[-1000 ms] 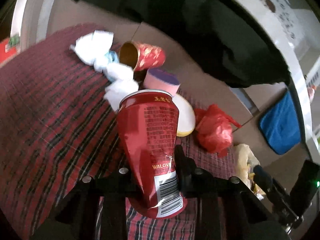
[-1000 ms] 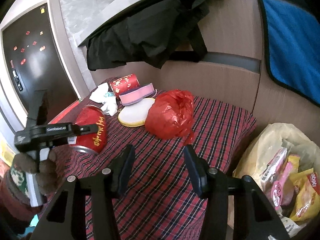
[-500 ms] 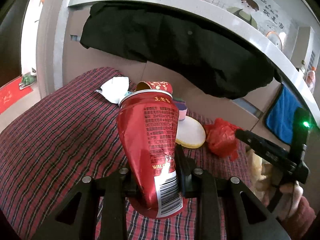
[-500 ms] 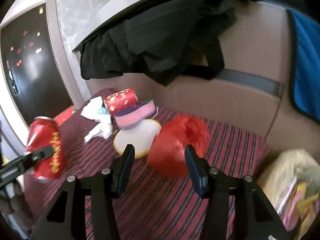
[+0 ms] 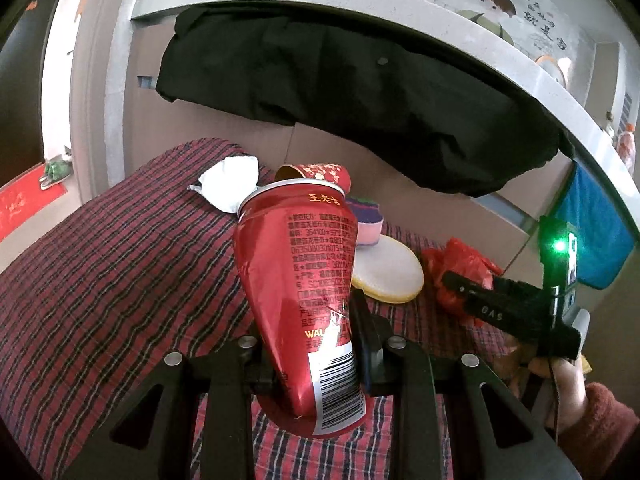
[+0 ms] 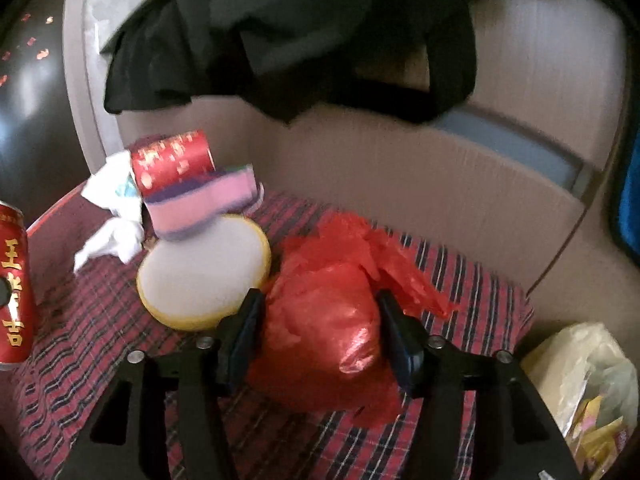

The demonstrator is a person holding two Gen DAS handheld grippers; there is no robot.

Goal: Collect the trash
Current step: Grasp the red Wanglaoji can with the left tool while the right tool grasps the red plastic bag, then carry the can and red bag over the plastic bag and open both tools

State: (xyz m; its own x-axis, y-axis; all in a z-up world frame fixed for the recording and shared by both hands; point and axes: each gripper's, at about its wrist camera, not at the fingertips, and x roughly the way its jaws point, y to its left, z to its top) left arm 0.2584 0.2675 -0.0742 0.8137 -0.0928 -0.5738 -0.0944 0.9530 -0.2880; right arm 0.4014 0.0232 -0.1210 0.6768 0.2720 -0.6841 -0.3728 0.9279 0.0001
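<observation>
My left gripper clamps the dented red can, label reading "WAL", off the plaid counter; right gripper jaws opening astride the red bag mid-counter, edge clear to its right.

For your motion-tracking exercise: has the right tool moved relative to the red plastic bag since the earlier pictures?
Yes. The right tool has come forward to the red plastic bag on the plaid cloth; its opening jaws now flank the bag.

Dented red can upright; red bag on cloth.
</observation>
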